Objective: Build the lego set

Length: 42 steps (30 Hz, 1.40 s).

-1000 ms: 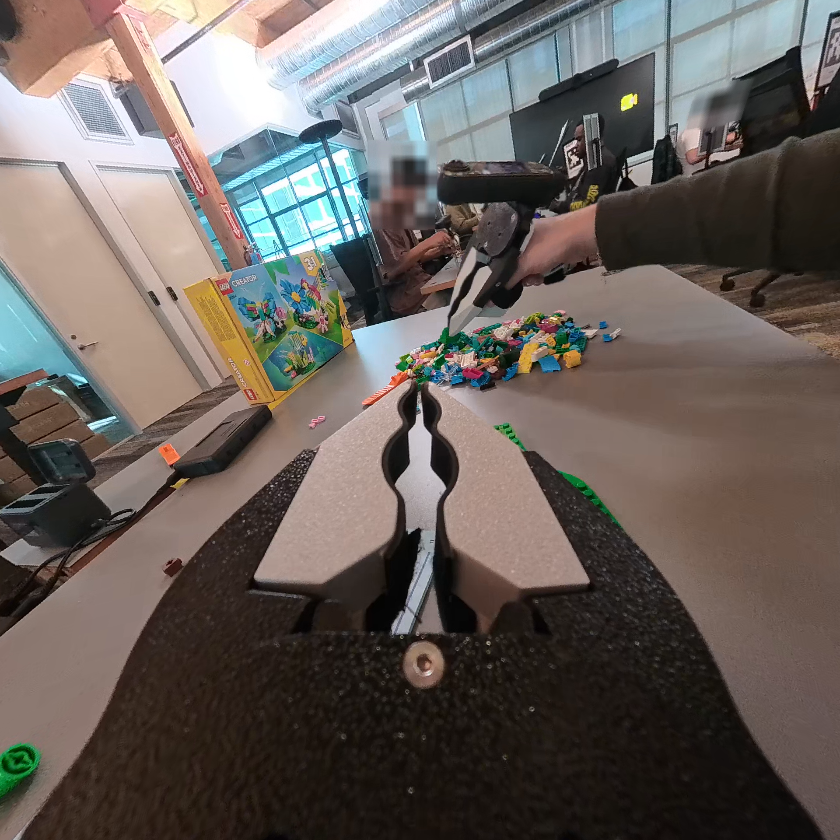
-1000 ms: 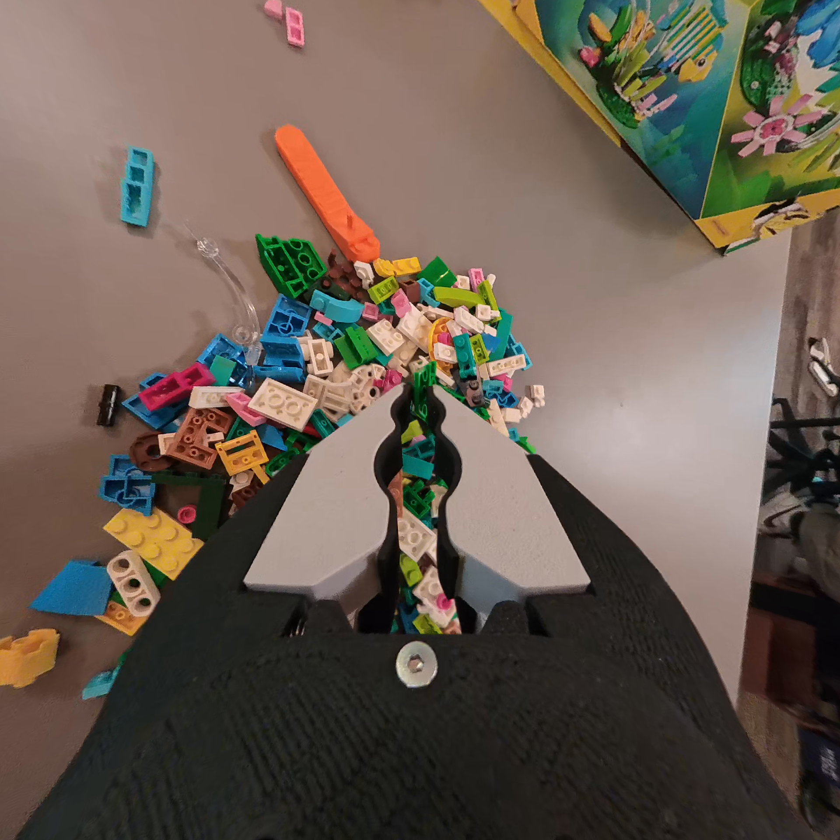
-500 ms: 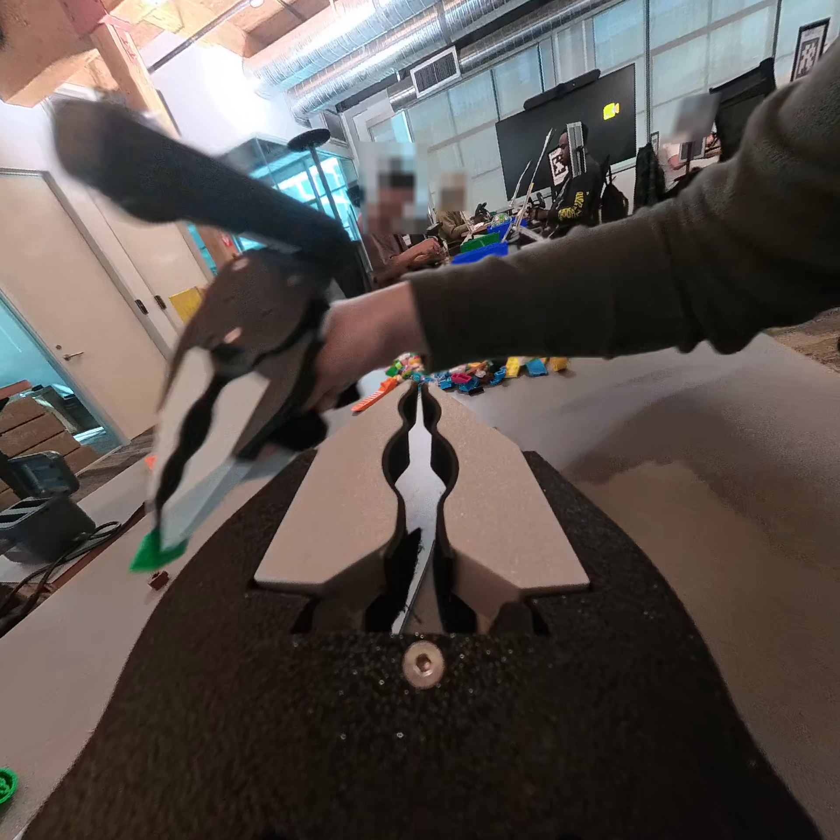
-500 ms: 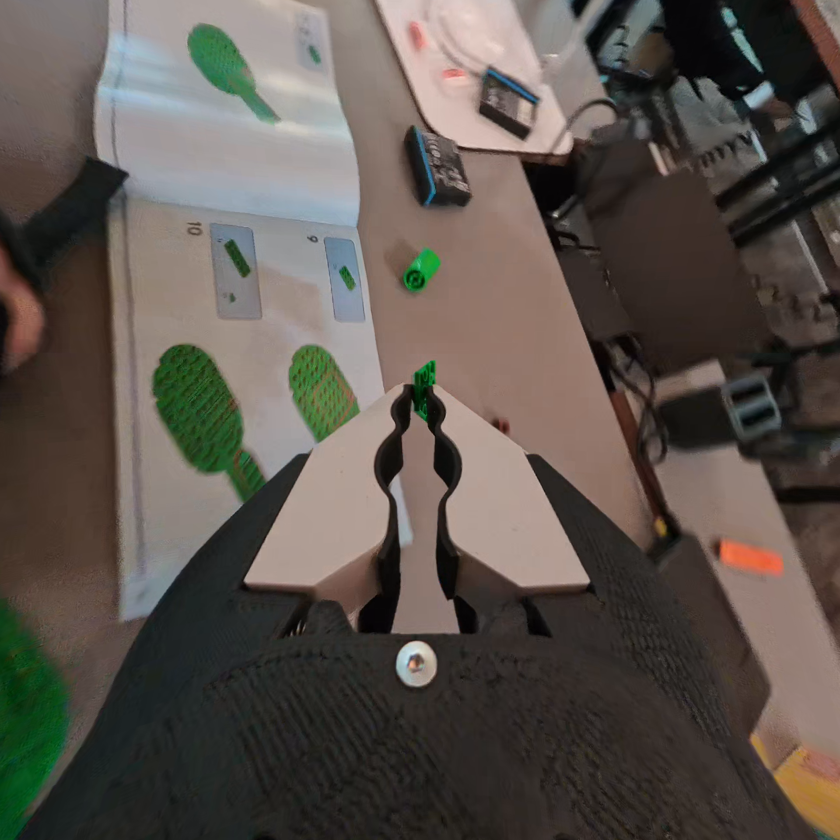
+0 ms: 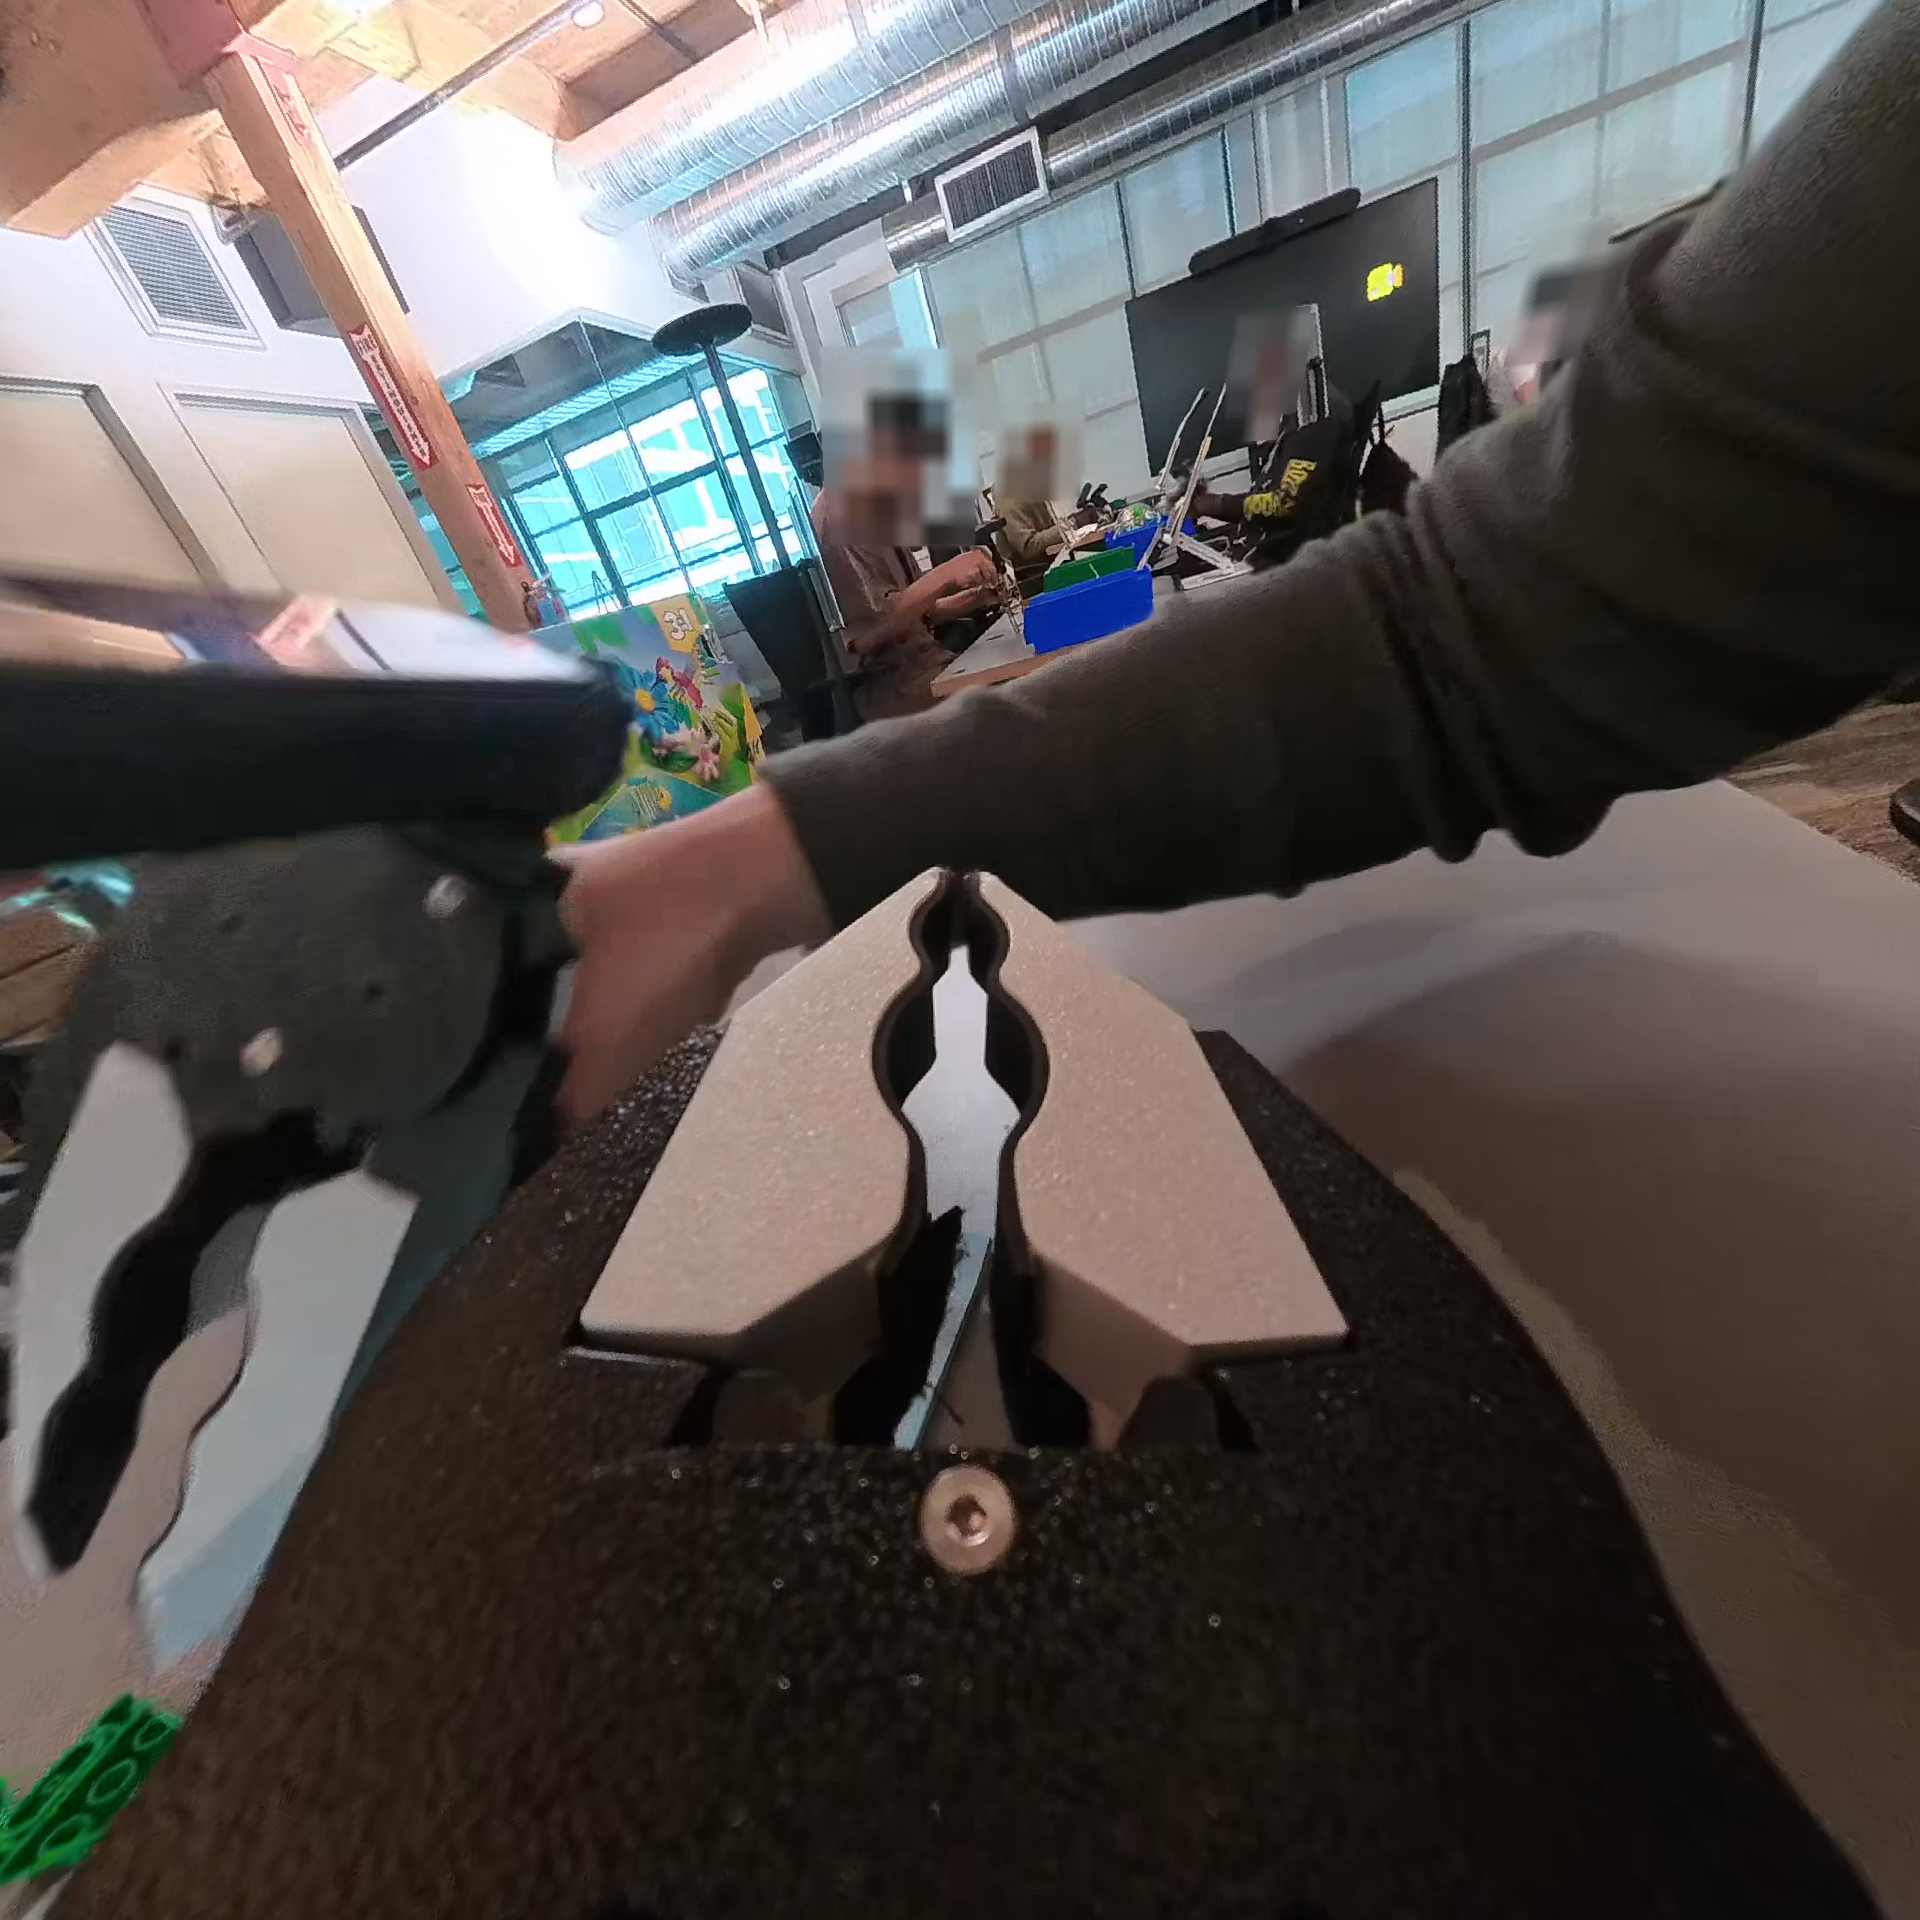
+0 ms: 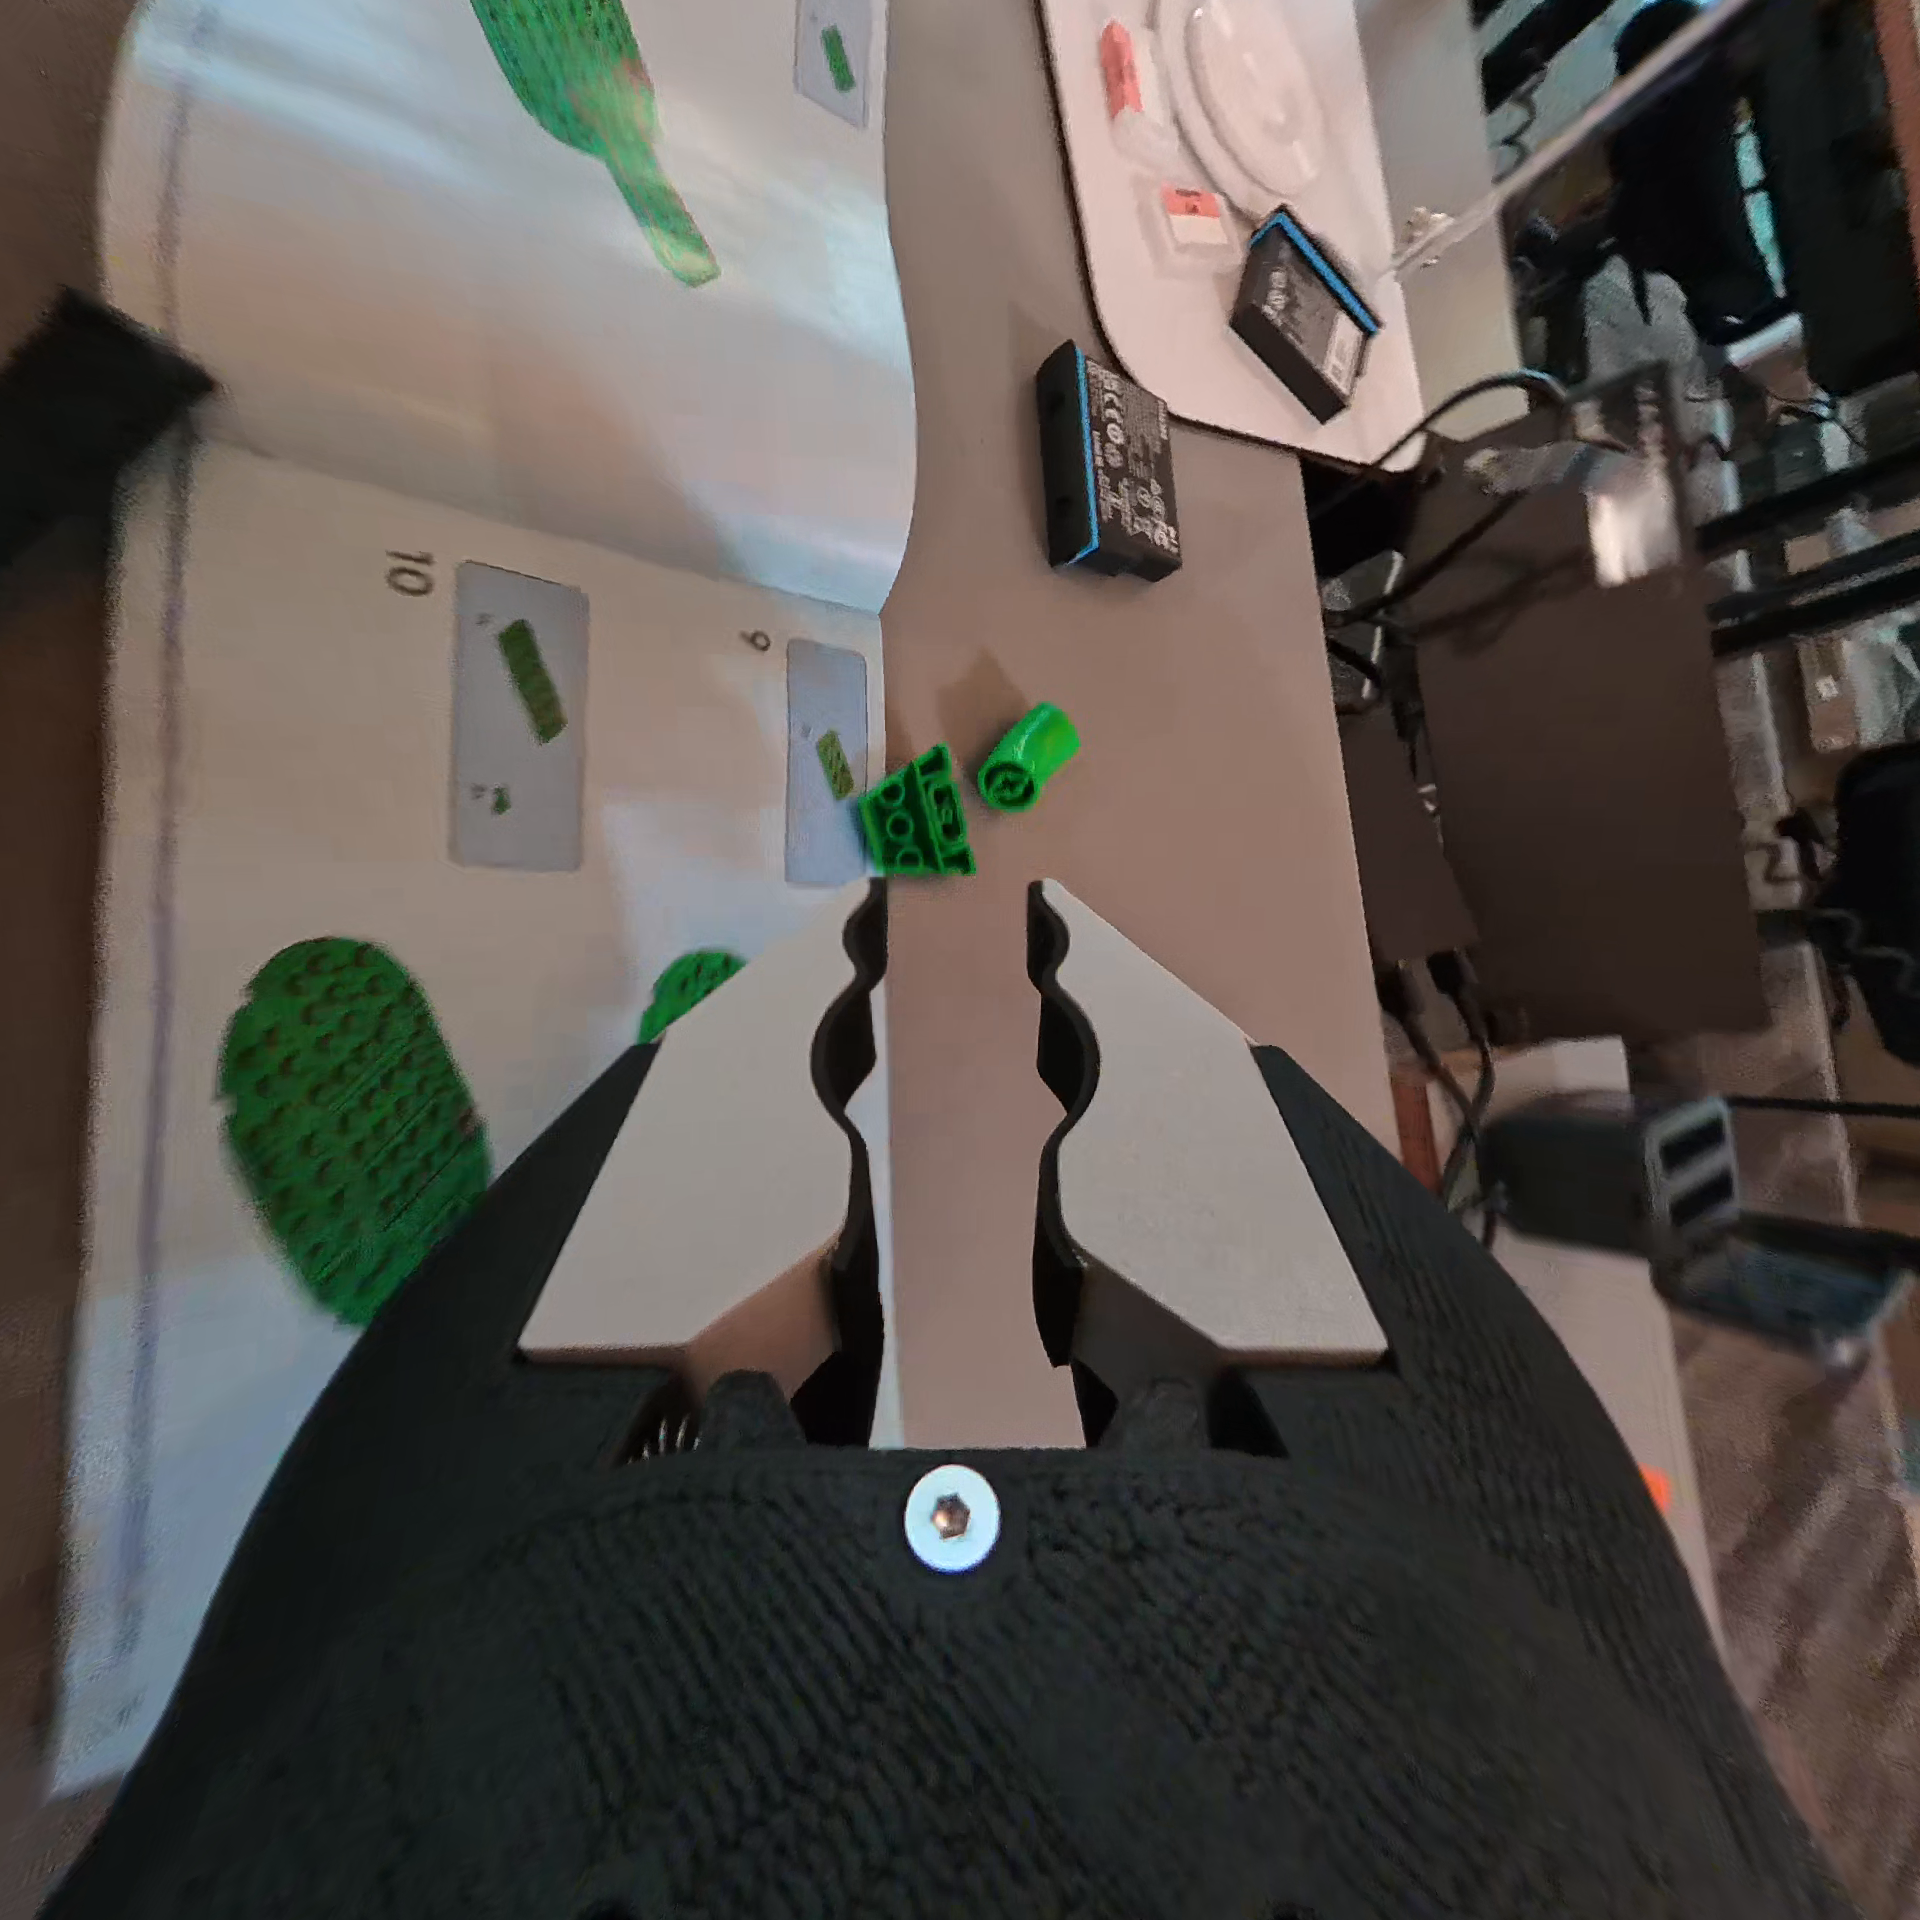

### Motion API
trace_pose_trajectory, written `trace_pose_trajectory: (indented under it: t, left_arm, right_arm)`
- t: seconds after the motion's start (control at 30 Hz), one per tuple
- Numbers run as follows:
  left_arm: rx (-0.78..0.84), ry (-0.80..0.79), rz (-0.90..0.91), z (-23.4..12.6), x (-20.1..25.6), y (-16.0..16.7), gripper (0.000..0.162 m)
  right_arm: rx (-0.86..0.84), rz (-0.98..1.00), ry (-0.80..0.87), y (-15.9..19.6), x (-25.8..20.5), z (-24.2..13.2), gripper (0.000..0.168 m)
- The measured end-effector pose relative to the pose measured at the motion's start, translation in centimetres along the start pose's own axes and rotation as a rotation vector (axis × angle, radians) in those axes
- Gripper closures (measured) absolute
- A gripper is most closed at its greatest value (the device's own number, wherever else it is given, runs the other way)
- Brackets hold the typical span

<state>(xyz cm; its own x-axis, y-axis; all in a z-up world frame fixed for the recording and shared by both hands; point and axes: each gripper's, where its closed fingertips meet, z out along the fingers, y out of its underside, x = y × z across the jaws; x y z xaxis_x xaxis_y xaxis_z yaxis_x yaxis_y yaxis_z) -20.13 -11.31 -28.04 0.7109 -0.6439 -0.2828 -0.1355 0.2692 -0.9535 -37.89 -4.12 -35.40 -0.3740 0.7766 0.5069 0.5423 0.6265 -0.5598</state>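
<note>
The grey tabletop [image 6: 1122,727] carries an open instruction booklet [image 6: 499,499] at 10 o'clock in the right wrist view. The right gripper [image 6: 954,894] hovers with its fingers wide apart and empty. Just beyond them, at 12 o'clock, the green wedge brick [image 6: 916,816] lies at the edge of the booklet, and a small green round piece [image 6: 1023,756] lies just beside it at 1 o'clock. The left gripper [image 5: 958,894] has its fingers together on nothing. I judge the brick light, stiff and slippery; it is best taken on its two flat sides.
</note>
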Motion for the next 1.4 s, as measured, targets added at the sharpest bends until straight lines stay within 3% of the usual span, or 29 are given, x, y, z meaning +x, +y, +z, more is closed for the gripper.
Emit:
trace_pose_trajectory:
  t: [0.03,0.17,0.4,0.47,0.53,0.7,0.9,1.27,1.4]
  left_arm:
    - [0.001,-0.001,-0.002,0.0,0.0,0.0,0.162]
    - [-0.002,0.0,-0.001,0.0,0.0,0.0,0.162]
    - [-0.006,-0.002,-0.002,0.1,-0.1,0.1,0.162]
    - [-0.005,-0.002,-0.001,0.1,-0.1,0.1,0.162]
    - [-0.004,-0.002,-0.002,0.1,-0.1,0.1,0.162]
    - [0.0,-0.002,-0.005,0.1,-0.1,0.0,0.162]
    - [0.001,-0.001,-0.004,0.1,-0.1,0.0,0.162]
    - [-0.006,-0.006,-0.002,-0.1,-0.2,0.1,0.162]
    - [-0.007,-0.005,-0.004,-0.1,-0.2,0.1,0.162]
  right_arm:
    - [0.018,0.039,0.017,0.3,0.0,-1.5,0.143]
    - [0.031,0.268,0.134,5.1,0.8,-9.1,0.143]
    - [-0.381,0.792,0.505,25.9,1.5,-26.5,0.147]
    - [-0.468,0.976,0.515,30.2,-0.5,-29.4,0.145]
    - [-0.477,1.09,0.5,32.4,-2.2,-30.5,0.144]
    - [-0.372,1.069,0.447,32.1,-3.1,-29.6,0.144]
    - [-0.19,0.801,0.271,25.6,-2.5,-24.1,0.145]
    - [-0.411,0.708,0.055,28.0,-1.7,-20.2,0.14]
    - [-0.438,0.711,0.024,28.1,-1.7,-19.9,0.149]
